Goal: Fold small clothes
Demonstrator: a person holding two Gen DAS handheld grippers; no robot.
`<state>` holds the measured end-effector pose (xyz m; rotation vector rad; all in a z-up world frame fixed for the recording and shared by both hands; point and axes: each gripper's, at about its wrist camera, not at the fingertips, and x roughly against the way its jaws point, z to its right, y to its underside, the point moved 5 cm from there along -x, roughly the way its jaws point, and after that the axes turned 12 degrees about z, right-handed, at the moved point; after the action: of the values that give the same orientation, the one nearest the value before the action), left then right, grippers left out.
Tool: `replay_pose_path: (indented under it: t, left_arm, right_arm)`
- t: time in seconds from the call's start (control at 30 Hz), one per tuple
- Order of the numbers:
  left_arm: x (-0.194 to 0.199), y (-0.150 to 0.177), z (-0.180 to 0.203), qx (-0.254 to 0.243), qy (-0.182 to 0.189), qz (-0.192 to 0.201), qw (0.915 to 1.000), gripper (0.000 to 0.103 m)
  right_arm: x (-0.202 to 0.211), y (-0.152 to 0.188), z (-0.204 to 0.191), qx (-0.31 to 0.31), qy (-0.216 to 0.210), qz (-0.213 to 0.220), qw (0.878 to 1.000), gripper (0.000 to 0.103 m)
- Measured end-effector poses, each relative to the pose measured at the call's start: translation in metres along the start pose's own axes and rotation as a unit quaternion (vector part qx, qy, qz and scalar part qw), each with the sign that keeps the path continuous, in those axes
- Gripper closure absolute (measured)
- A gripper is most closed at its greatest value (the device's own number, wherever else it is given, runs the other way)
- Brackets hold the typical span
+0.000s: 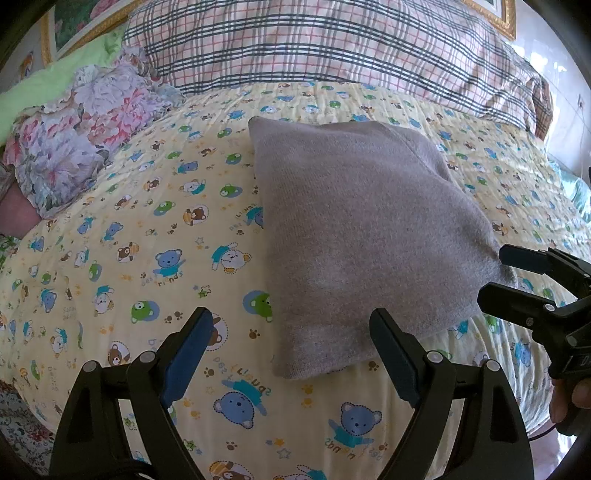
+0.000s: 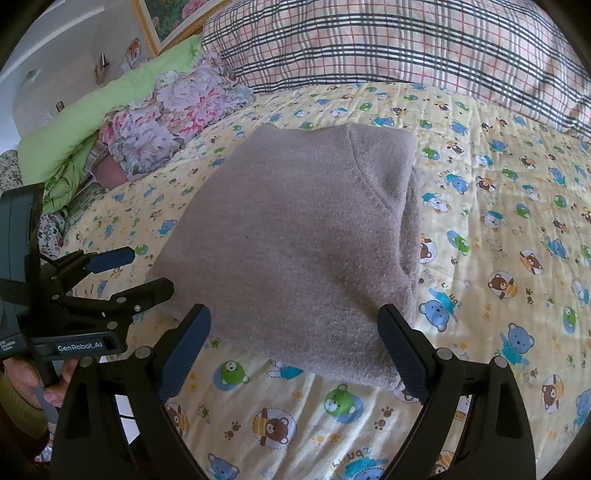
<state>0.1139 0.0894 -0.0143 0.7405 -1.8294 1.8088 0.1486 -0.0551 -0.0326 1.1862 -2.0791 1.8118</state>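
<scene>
A small grey-brown knitted garment [image 1: 354, 229] lies folded into a rough rectangle on the yellow bear-print bedspread [image 1: 140, 236]; it also shows in the right wrist view [image 2: 295, 240]. My left gripper [image 1: 291, 354] is open and empty, just short of the garment's near-left corner. My right gripper [image 2: 295, 347] is open and empty, its jaws standing either side of the garment's near edge. Each gripper shows in the other's view, the right one [image 1: 495, 275] at the garment's right corner, the left one [image 2: 147, 271] at its left.
A plaid pillow [image 1: 332, 48] lies along the back of the bed. A floral cloth [image 1: 85, 129] and a green quilt [image 2: 85, 122] are heaped at the back left. Framed pictures [image 2: 170, 18] hang on the wall behind. The bed's right edge [image 1: 543, 413] is near.
</scene>
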Motion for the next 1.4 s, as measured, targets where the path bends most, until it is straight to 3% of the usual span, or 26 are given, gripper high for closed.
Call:
replay_pose_path:
  t: [1.4]
  left_arm:
    - [0.0048,-0.0042,-0.0018,-0.002,0.0,0.014,0.9999,0.016]
  right_arm:
    - [0.0035,-0.0039,0.0004,0.005,-0.003,-0.003,1.0,0.011]
